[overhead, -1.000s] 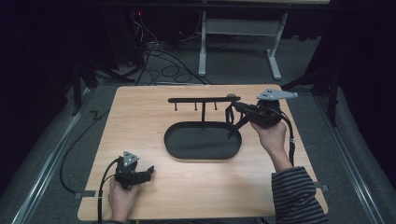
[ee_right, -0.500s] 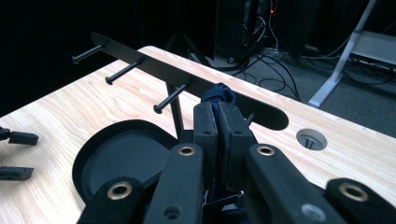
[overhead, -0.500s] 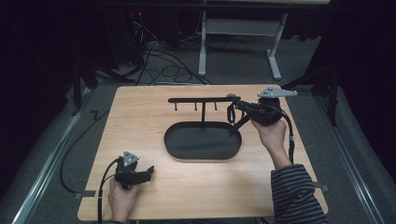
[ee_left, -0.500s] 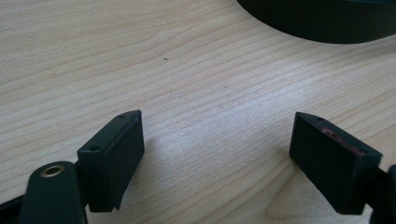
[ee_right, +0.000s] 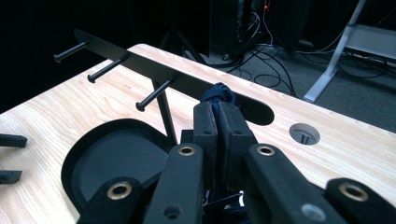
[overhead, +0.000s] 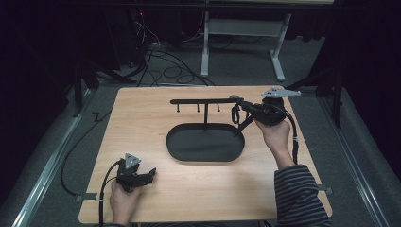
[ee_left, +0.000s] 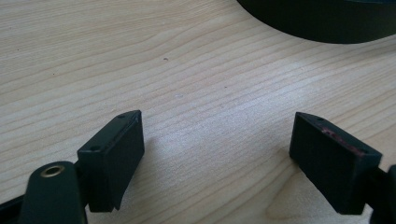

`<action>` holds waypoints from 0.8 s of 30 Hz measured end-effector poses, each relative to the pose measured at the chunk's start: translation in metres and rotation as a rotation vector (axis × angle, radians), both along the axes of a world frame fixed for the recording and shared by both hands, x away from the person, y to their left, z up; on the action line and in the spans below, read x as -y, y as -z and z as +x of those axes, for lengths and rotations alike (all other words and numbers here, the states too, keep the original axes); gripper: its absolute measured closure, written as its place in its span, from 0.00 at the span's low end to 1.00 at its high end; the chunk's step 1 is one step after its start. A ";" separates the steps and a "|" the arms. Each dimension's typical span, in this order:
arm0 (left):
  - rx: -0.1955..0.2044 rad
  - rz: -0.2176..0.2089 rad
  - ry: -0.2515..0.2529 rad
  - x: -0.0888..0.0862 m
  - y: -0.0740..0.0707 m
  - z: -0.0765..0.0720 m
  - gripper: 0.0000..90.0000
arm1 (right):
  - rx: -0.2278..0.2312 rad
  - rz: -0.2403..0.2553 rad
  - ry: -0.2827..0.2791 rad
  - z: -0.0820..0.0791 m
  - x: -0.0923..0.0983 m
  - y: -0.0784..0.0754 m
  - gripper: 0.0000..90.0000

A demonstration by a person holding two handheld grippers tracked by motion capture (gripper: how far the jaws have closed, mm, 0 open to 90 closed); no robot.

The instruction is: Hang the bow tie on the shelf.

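Note:
A black stand has an oval base tray [overhead: 205, 142] and a thin post that carries a horizontal bar [overhead: 203, 100] with short pegs [ee_right: 154, 95]. My right gripper [overhead: 235, 113] is held at the bar's right end, above the tray's right rim. Its jaws are pressed together on a small dark blue piece, cord or cloth [ee_right: 219, 93], which pokes out past the fingertips, just in front of the bar [ee_right: 140, 63]. My left gripper [overhead: 150, 174] rests low on the table's front left, open, with bare wood between its pads [ee_left: 116, 154].
The tray's edge [ee_left: 317, 23] lies ahead of the left gripper. A round hole [ee_right: 304, 133] is cut in the tabletop behind the bar. Beyond the table's far edge are a white frame [overhead: 208, 42] and floor cables [overhead: 156, 52].
The right gripper has barely shifted near the bar's right end. The left gripper has stayed where it was.

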State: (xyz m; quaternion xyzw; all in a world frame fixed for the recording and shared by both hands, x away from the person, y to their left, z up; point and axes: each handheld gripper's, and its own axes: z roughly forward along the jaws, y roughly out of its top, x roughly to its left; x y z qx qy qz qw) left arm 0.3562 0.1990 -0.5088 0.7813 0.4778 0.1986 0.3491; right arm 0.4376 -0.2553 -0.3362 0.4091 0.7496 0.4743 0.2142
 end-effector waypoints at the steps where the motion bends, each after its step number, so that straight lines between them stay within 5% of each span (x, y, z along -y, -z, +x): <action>1: 0.000 0.000 0.000 0.000 0.000 0.000 0.20 | 0.000 0.000 0.000 0.000 0.000 0.000 0.98; 24: 0.000 0.000 0.000 0.000 0.000 0.000 0.20 | -0.021 -0.024 0.032 0.006 0.003 0.008 0.98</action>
